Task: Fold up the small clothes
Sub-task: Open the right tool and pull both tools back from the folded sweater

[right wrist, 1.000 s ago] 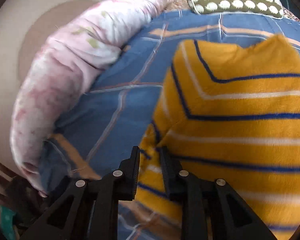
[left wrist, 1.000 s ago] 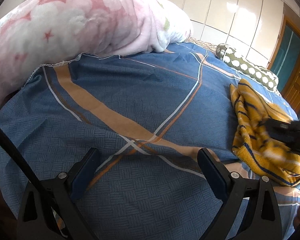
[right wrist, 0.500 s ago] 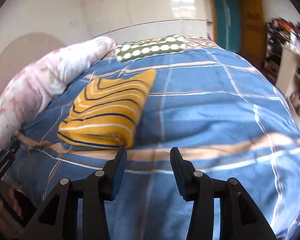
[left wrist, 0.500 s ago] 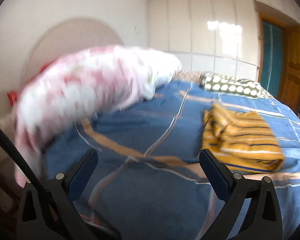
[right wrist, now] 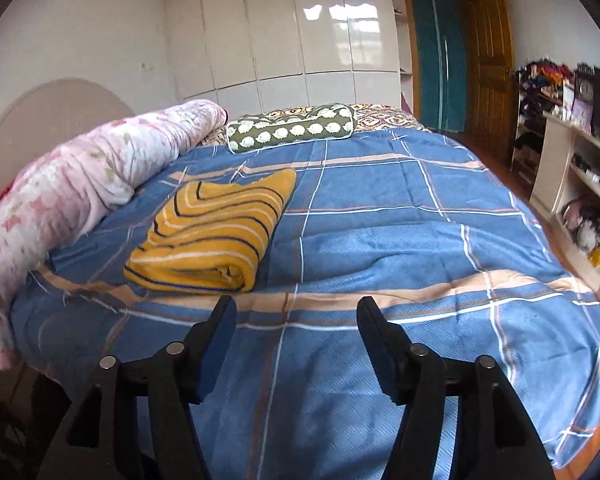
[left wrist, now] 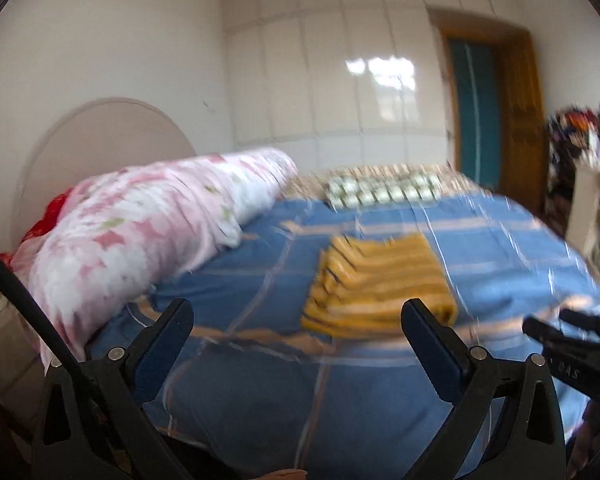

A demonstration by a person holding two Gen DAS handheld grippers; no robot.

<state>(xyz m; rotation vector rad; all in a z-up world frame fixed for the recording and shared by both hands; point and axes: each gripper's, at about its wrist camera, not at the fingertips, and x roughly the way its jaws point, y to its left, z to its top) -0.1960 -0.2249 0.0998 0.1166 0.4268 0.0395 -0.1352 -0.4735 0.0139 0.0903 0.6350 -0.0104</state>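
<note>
The yellow striped garment [right wrist: 208,236] looks like fuzzy knit cloth on a matt woven blue bedspread [right wrist: 380,240]; the wardrobe [right wrist: 292,28] panels are glossy, the door [right wrist: 488,60] varnished wood

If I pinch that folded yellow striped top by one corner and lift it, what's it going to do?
The yellow striped top looks like soft, fuzzy knit, so it would likely go floppy and unfold. The loose rolled edge nearest the camera suggests the layers aren't held together. It probably weighs little and would drag, not slide, on the blue bedspread.

Glossy white wardrobe [right wrist: 300,28], wooden door [right wrist: 488,72]
</note>
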